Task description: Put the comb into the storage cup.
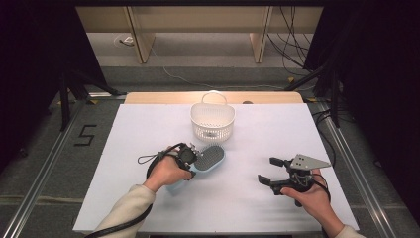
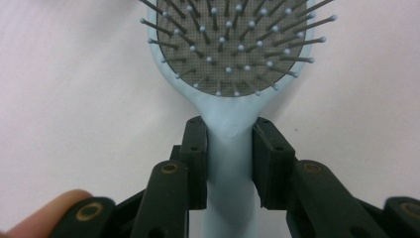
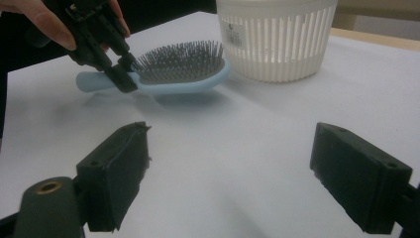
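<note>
Left tongs [image 2: 230, 148] clamp the neck of a blue hairbrush [image 1: 210, 157], just above the desk [image 1: 148, 129] near a white basket [image 1: 213, 121]. Right tongs [image 3: 233, 173] gape empty. The smooth handle could slip or twist.

Counted 1 light-blue hairbrush [image 1: 207, 159], 1 white slatted basket [image 1: 213, 121], 2 claws: left claw [image 1: 191, 156], right claw [image 1: 270, 170], all over 1 tabletop [image 1: 148, 129].

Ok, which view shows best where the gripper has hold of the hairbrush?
The left gripper view: the left gripper clamps the hairbrush on its handle below the head. The right gripper view shows this sidelong, the high view small and partly behind the hand.
</note>
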